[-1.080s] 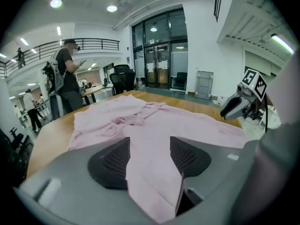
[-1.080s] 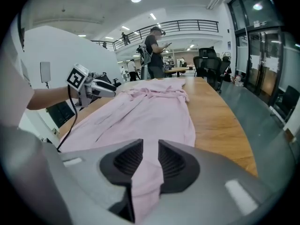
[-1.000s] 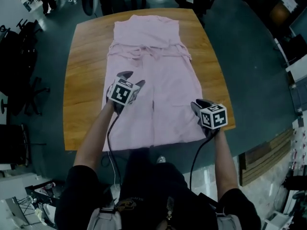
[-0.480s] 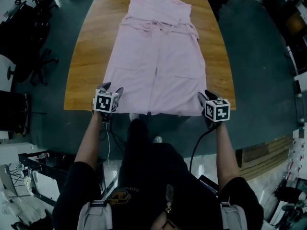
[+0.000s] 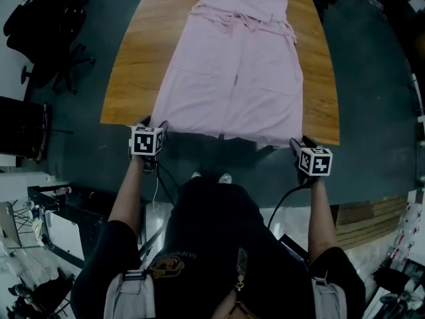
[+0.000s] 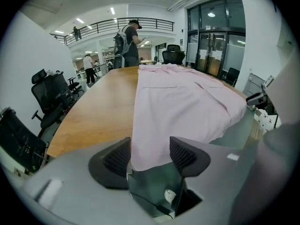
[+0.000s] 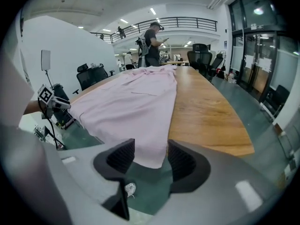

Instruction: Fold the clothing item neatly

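Head view has the pink garment [image 5: 236, 72] lying lengthwise away on the wooden table [image 5: 133, 78], its near hem corners sitting unpinched between the left gripper [image 5: 153, 122]'s parted jaws and the right gripper [image 5: 302, 140]'s, which have just been opening.

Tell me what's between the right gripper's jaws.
The pink garment, its hem corner, in the right gripper view. The right gripper has just been opening, pads apart.

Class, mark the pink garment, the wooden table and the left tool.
pink garment [image 5: 239, 65], head view, middle of the spread fabric
wooden table [image 5: 139, 72], head view, bare top left of garment
left tool [image 6: 150, 146], left gripper view, gap between its jaws
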Motion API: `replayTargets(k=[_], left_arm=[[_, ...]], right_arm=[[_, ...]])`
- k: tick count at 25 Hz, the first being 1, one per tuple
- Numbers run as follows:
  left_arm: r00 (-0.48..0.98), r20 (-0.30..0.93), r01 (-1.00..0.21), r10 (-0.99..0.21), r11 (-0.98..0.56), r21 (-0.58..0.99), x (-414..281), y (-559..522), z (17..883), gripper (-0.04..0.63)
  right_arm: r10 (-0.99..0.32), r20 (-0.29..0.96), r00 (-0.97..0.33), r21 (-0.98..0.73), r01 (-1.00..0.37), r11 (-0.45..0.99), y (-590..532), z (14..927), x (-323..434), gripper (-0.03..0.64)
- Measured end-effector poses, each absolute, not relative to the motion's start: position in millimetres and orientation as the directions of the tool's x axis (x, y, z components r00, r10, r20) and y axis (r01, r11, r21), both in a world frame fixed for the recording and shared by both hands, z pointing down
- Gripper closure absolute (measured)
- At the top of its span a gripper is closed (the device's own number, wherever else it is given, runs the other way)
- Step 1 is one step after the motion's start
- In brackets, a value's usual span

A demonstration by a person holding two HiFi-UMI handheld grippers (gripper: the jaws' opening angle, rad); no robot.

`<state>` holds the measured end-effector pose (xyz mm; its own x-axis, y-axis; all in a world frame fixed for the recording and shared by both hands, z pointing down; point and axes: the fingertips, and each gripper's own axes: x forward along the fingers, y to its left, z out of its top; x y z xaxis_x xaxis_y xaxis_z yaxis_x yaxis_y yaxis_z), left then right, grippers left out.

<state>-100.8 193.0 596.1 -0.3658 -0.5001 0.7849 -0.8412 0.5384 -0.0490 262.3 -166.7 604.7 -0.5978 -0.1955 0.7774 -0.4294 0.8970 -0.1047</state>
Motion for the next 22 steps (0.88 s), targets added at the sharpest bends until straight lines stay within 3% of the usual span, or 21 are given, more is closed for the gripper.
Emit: replayTargets(k=[15,22], left_arm=[[-0.317,0.792,-0.783,-0.521,0.615,0.091,-89,226,618,0.329],[-0.304,0.796,-0.751,-0.524,0.646,0.139,-92,224,623,0.330]], right_arm=[[-0.238,0.828,-0.508,-0.123,-0.577,0.807,-150,621,310,0.400],[-0.237,0.799,-0.553,-0.149,-0.564,0.812,-163,624,297,0.400]])
